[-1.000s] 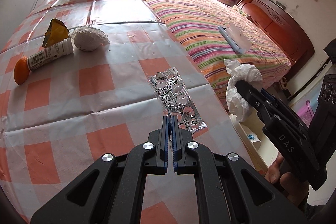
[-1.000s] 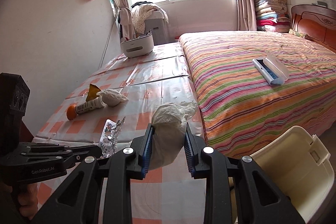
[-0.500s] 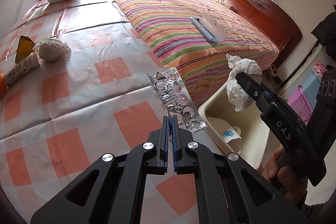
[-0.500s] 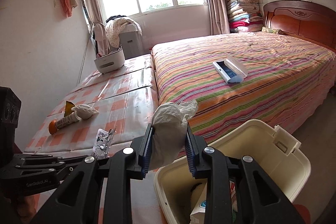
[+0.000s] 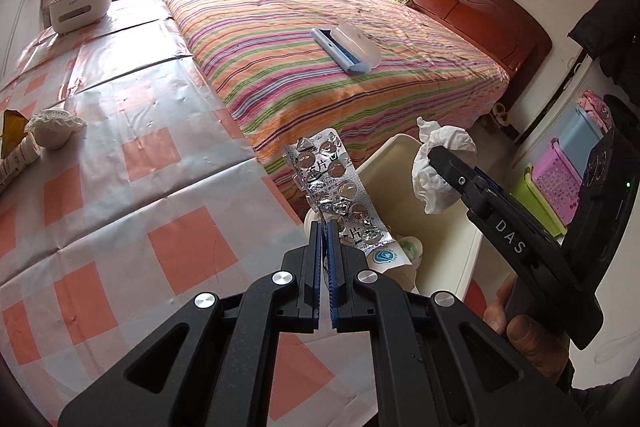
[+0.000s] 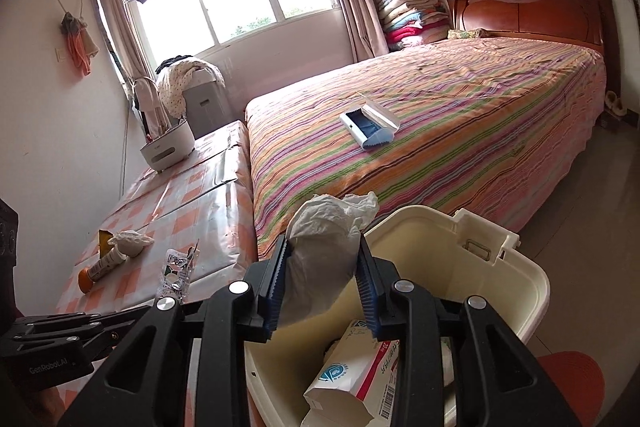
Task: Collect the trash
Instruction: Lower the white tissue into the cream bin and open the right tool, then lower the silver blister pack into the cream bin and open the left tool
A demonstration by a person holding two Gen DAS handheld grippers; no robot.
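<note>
1. Since a second ago both grippers have swung off the tabletop point(image 5: 120, 155) toward the cream trash bin point(image 6: 516, 275); the bin, barely in sight before, now sits right under the right gripper.
2. The left gripper point(image 5: 325, 227) has its jaws pinched tight on the bottom edge of a used silver blister pack point(image 5: 334, 187), which stands up from the tips, tilted a little.
3. The pack hangs over the tabletop's corner and the bin's near rim, in front of the striped bed point(image 5: 320, 67).
4. The right gripper point(image 6: 322, 281) holds a crumpled white tissue point(image 6: 328, 247) above the open bin; its jaws are opening, and the tissue is between them, both blue pads touching its sides.
5. Inside the bin lies a white medicine carton point(image 6: 352, 375) with a teal logo, just below the tissue.
6. The bin's lid point(image 6: 484, 239) is flipped back on the far side.
7. Left on the checked tabletop, well away from the grippers: a white tube with an orange cap point(image 6: 100, 267), a yellow wrapper point(image 6: 105, 241) and a wadded white paper point(image 6: 130, 243), all close together.
8. A white caddy point(image 6: 168, 147) stands at the tabletop's far end.
9. A blue-and-white case point(image 6: 370, 125) lies open on the bed.
10. A person's hand point(image 5: 524, 339) grips the right gripper's handle.
</note>
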